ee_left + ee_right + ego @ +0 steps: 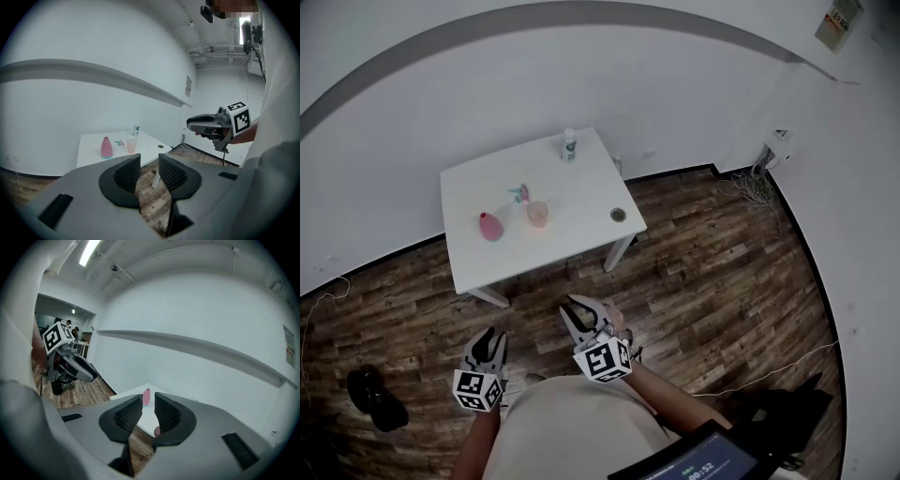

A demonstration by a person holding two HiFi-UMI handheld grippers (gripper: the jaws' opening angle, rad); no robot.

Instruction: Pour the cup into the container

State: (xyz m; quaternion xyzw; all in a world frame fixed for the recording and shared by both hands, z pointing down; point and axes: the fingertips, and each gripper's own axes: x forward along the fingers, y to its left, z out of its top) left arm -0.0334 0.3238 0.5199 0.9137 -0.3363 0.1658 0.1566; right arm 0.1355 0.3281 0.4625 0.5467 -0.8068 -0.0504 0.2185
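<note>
The cup [537,214] stands on the surface [581,183], far ahead of both tools. The right tool [577,307], closed on nothing, is nearer. The left tool [491,336] has its jaws apart, empty.

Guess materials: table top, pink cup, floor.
Table top: white, smooth, matt, probably laminate or painted board.
Pink cup: translucent, looks like plastic; too small to be sure.
Floor: brown plank pattern with grain, wood or wood-look laminate.

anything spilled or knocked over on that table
Nothing stands out: the pink container, the cup and the bottle all stand upright on the white table, and no spill shows.
</note>
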